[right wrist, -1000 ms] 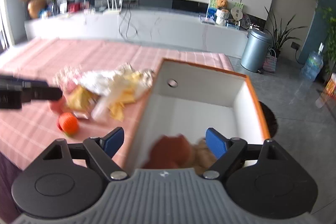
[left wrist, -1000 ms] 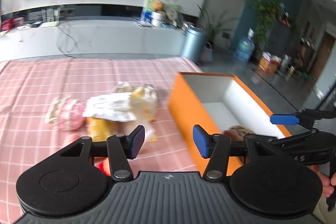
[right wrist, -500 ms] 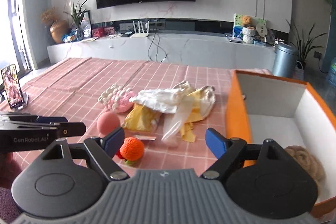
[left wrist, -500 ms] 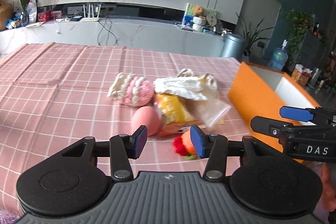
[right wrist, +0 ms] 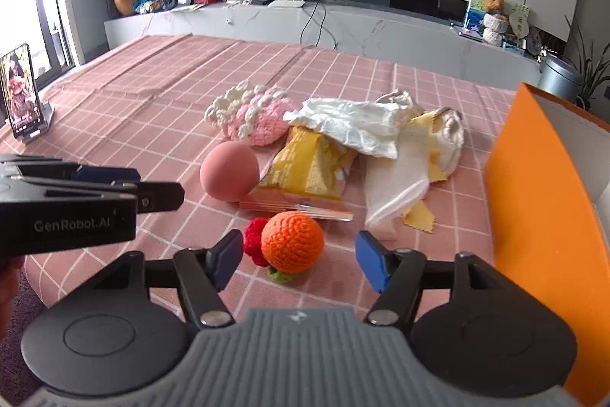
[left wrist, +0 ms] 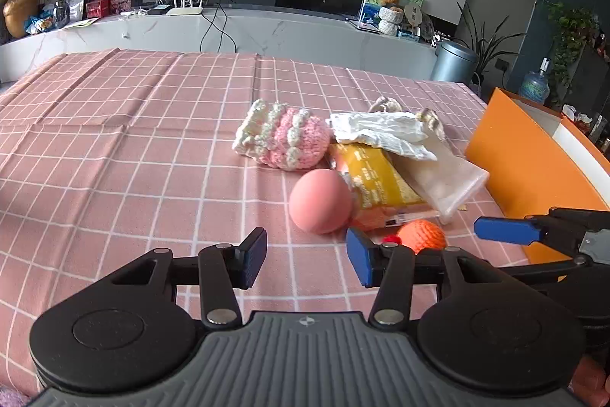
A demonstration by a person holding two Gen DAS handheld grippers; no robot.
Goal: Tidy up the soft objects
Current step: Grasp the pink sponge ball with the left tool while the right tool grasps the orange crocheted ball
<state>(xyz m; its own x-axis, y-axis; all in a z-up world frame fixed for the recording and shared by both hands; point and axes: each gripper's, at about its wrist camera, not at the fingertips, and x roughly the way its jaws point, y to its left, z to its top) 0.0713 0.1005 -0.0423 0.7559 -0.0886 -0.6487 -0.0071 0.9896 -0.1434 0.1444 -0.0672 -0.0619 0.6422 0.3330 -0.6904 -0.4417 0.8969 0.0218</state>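
A pile of soft things lies on the pink checked cloth [left wrist: 114, 147]: a pink-and-white crochet piece [left wrist: 284, 136], a white cloth [left wrist: 381, 132], a yellow packet [left wrist: 375, 178], a pink ball [left wrist: 320, 201] and an orange crochet ball [right wrist: 293, 241]. My right gripper [right wrist: 300, 260] straddles the orange ball. Its jaws are closing, and the pads stand clear of the ball on both sides. My left gripper [left wrist: 307, 260] is open just short of the pink ball with nothing between its fingers. The orange box [right wrist: 541, 178] stands at the right.
A phone on a stand [right wrist: 19, 94] sits at the table's left edge. A clear plastic bag [left wrist: 446, 178] and a yellow cloth [right wrist: 438, 140] lie between the pile and the box. Bare cloth stretches to the left and behind the pile.
Both views have swung from the orange box to the pile. Both grippers have come down and closer to the table. The right jaws have narrowed around the orange ball.
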